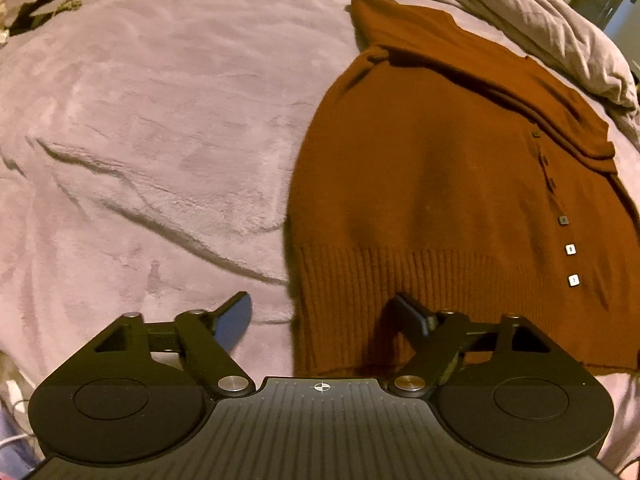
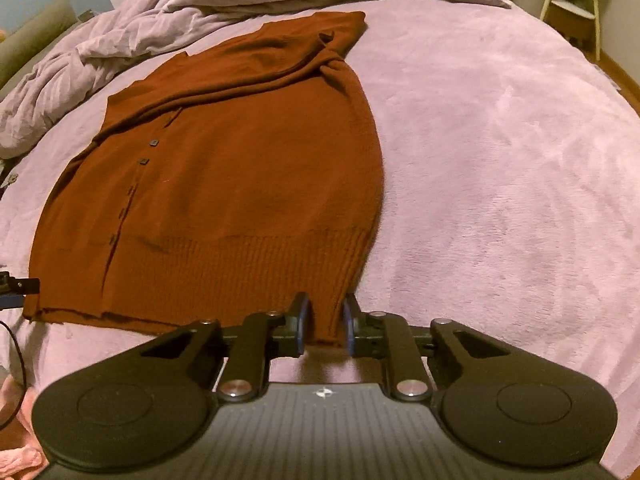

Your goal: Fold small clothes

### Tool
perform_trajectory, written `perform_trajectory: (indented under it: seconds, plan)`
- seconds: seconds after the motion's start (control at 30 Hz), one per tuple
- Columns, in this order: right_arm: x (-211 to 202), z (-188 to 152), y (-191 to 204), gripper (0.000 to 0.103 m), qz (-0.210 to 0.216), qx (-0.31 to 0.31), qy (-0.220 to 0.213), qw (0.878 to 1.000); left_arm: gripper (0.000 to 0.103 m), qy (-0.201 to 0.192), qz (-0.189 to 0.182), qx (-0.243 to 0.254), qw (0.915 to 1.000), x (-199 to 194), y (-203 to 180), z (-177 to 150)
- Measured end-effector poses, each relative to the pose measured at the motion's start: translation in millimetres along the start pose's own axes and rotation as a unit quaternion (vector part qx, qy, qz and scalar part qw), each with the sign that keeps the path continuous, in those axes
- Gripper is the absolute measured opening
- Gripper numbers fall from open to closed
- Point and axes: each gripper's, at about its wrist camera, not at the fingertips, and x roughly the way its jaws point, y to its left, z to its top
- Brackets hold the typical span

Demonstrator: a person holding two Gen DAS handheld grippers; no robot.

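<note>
A rust-brown knit cardigan [image 1: 440,168] with small square buttons lies flat on a lilac fleece blanket [image 1: 152,140], a sleeve folded across its top. My left gripper [image 1: 320,312] is open wide over the hem's left corner, one finger on the blanket, one on the ribbed hem. In the right wrist view the cardigan [image 2: 240,168] fills the left half. My right gripper [image 2: 325,316] is partly closed, its fingers straddling the hem's right corner with a gap still showing on each side of the fabric.
A rumpled lilac duvet [image 2: 208,4] is bunched along the far side of the bed. A wooden chair [image 2: 576,8] stands off the far right. The left gripper's tip [image 2: 16,286] shows at the left edge, with a cable below it.
</note>
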Motion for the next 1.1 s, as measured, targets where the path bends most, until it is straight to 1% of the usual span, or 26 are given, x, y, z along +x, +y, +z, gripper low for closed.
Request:
perform_trajectory:
  seconds: [0.07,0.13,0.17,0.2,0.27,0.33,0.37,0.4,0.47,0.53,0.57,0.6,0.8,0.97,1.03,1.1]
  plan:
    - [0,0,1,0.010,0.004,-0.002,-0.002,1.000,0.073,0.005,-0.012,-0.004,0.9999,1,2,1]
    - [0,0,0,0.008,0.009,0.001,-0.002,1.000,0.064,0.007,-0.015,-0.006,0.9998,2,4,3]
    - [0,0,-1,0.007,0.012,0.003,-0.003,1.000,0.056,0.008,-0.020,-0.005,0.9998,2,4,3]
    - [0,0,-2,0.007,0.014,0.007,-0.002,1.000,0.054,0.009,-0.026,-0.004,0.9996,2,5,4]
    - [0,0,-6,0.007,0.021,0.017,-0.001,1.000,0.043,0.010,-0.042,-0.006,0.9990,1,7,5]
    - [0,0,-9,0.007,0.030,0.030,-0.001,0.999,0.038,0.010,-0.052,-0.001,0.9986,0,8,6]
    - [0,0,-11,0.007,0.036,0.036,-0.002,0.999,0.033,0.009,-0.051,0.004,0.9986,0,9,6]
    - [0,0,-13,0.007,0.039,0.041,-0.001,0.998,0.030,0.010,-0.052,0.010,0.9985,0,8,6]
    - [0,1,-16,0.007,0.045,0.049,0.000,0.998,0.030,0.010,-0.054,0.017,0.9984,0,9,6]
    - [1,1,-17,0.007,0.047,0.050,0.001,0.998,0.034,0.014,-0.058,0.015,0.9981,2,10,5]
    - [1,2,-18,0.008,0.049,0.052,0.003,0.997,0.038,0.015,-0.059,0.013,0.9980,3,11,4]
    - [2,2,-18,0.008,0.050,0.055,0.005,0.997,0.040,0.016,-0.064,0.012,0.9978,3,12,4]
    - [5,5,-20,0.009,0.055,0.060,0.014,0.997,0.040,0.020,-0.075,0.016,0.9969,4,13,1]
    - [5,6,-24,0.012,0.066,0.067,0.020,0.995,0.039,0.022,-0.086,0.021,0.9959,2,14,0]
    - [5,6,-25,0.013,0.071,0.069,0.020,0.995,0.038,0.022,-0.091,0.022,0.9954,2,14,1]
    - [5,6,-26,0.018,0.075,0.073,0.022,0.994,0.038,0.022,-0.089,0.024,0.9955,2,13,1]
